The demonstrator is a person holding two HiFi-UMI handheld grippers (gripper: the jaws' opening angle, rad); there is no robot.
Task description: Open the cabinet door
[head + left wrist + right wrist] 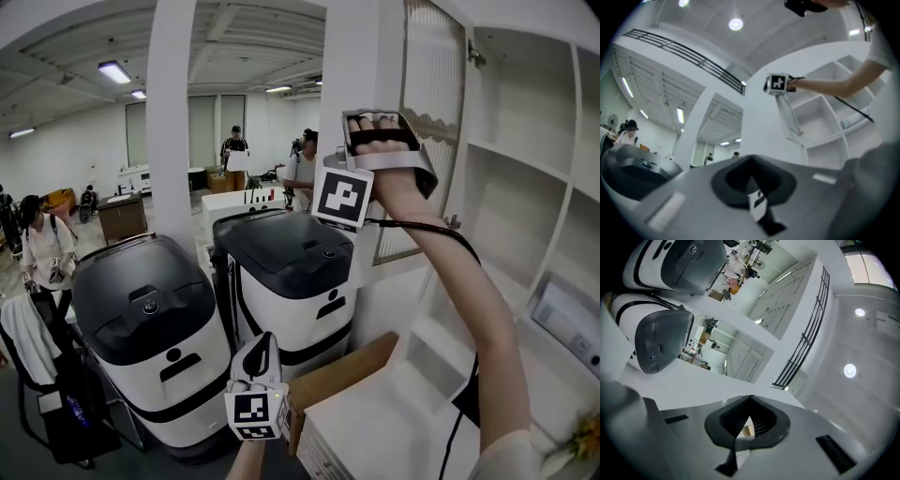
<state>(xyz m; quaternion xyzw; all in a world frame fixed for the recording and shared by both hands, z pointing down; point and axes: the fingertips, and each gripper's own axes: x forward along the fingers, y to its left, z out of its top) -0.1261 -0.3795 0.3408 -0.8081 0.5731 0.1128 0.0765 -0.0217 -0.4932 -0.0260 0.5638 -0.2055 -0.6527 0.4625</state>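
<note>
The white cabinet door with its ribbed glass panel stands swung out from the open shelves; the left gripper view shows the door too. My right gripper is raised beside the door's upper outer edge, and I cannot tell whether it touches it. Its jaws are shut and point up at the ceiling with nothing gripped. From the left gripper view the right gripper sits at the door's top corner. My left gripper hangs low in front of me, jaws shut and empty.
Two white and black machines stand below left, with a cardboard box beside a white counter. White pillars rise behind. A person stands at far left, others farther back.
</note>
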